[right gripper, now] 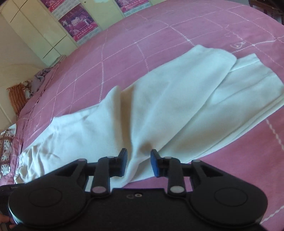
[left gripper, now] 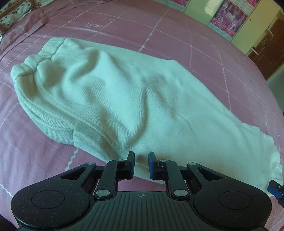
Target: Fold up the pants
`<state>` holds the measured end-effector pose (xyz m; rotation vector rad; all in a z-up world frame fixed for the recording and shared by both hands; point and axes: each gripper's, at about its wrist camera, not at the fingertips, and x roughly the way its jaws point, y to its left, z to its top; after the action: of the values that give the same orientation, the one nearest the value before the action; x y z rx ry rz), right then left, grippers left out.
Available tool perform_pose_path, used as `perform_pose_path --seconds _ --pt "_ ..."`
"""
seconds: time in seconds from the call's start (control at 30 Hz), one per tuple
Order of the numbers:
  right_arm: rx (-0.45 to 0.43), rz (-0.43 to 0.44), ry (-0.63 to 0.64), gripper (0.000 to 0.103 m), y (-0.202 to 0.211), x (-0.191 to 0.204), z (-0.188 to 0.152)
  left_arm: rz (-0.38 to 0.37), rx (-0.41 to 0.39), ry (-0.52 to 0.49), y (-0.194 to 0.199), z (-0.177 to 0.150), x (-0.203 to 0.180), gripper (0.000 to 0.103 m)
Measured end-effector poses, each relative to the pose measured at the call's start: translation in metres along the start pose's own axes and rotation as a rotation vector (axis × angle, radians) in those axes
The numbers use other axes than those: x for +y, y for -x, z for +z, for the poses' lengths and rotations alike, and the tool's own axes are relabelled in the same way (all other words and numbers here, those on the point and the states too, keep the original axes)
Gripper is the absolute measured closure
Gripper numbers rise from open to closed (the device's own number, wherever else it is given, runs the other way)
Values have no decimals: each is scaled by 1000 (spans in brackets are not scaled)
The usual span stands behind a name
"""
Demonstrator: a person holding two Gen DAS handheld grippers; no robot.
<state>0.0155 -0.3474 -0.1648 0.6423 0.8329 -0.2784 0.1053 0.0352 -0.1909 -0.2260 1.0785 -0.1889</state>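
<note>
White pants [left gripper: 124,92] lie folded lengthwise on a pink bedspread [left gripper: 159,26], waistband at the far left in the left wrist view. In the right wrist view the pants [right gripper: 159,110] stretch from the waistband at the lower left to the leg ends at the upper right. My left gripper [left gripper: 141,160] is open, its jaws set over the near edge of the pants. My right gripper [right gripper: 138,158] is open, with a raised ridge of the cloth between its fingers; the pads do not press it. The right gripper's tip shows at the right edge of the left wrist view [left gripper: 276,191].
The pink bedspread [right gripper: 177,35] with white grid lines surrounds the pants. Patterned pillows [left gripper: 12,14] lie at the head of the bed. Yellow-green wardrobe doors [right gripper: 35,32] with posters stand beyond the bed. A brown door [left gripper: 269,53] is at the far right.
</note>
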Motion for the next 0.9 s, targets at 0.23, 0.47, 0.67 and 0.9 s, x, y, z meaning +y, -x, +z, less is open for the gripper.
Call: perform_pose_path --seconds 0.23,0.47,0.67,0.9 --pt "-42 -87 -163 73 -7 -71 36 10 44 5 -24 -10 -20 88" --pt "-57 37 -358 77 -36 -109 49 18 51 -8 -24 -12 -21 88" --pt "-133 -1 -323 98 -29 -100 59 30 52 -24 -27 -10 -24 88" --pt "-232 -147 -69 99 30 -76 33 14 49 -22 -28 -10 -21 88"
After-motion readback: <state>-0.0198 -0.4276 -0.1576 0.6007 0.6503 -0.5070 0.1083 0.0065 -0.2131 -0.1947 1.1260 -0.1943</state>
